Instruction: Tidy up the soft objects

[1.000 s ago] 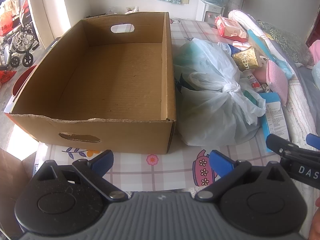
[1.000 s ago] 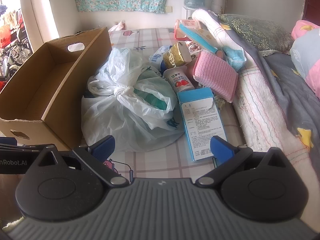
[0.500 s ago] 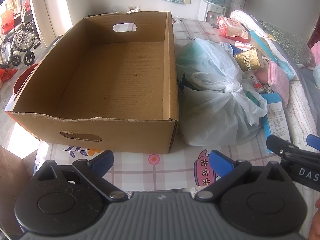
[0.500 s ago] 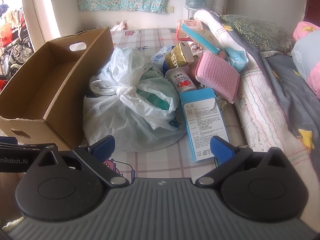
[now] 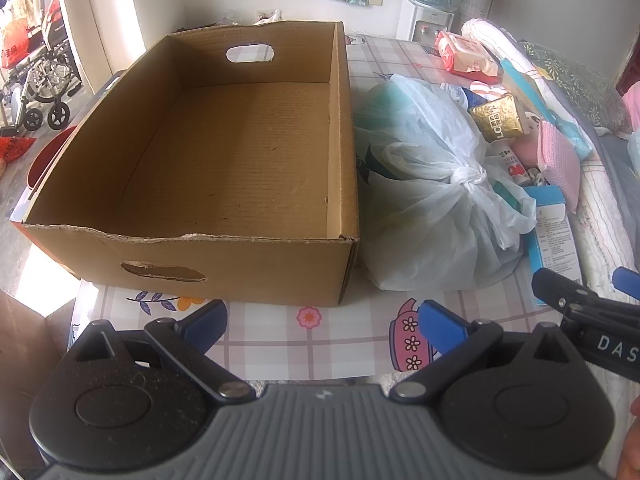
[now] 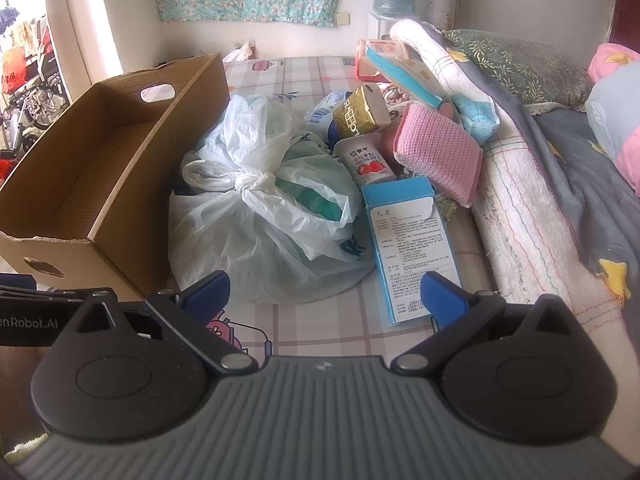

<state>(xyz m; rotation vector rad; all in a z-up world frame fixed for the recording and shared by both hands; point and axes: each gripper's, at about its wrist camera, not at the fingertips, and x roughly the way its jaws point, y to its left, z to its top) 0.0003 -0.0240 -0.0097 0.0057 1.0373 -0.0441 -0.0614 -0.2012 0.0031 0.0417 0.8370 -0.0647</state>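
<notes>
— What lies in front of you?

— The box [image 5: 224, 152] sits on the table [image 5: 320, 340], to your left. Nothing is in it. The bag [image 6: 256, 216] lies right of the box, touching its side wall.

— And past the bag?

— The carton [image 6: 412, 248] lies flat to the bag's right, near the table's right edge. Behind the carton the cup [image 6: 366, 160] lies on its side, with the pouch [image 6: 360, 114] behind it. The sponge [image 6: 438, 152] leans to the right of the cup, against the blanket [image 6: 528, 208]. The wipes [image 5: 464, 54] lie at the far end of the table.

— Where are your tools?

— Left gripper [image 5: 322, 322] is before the box's right corner, right gripper [image 6: 324, 294] before the bag and carton.
</notes>
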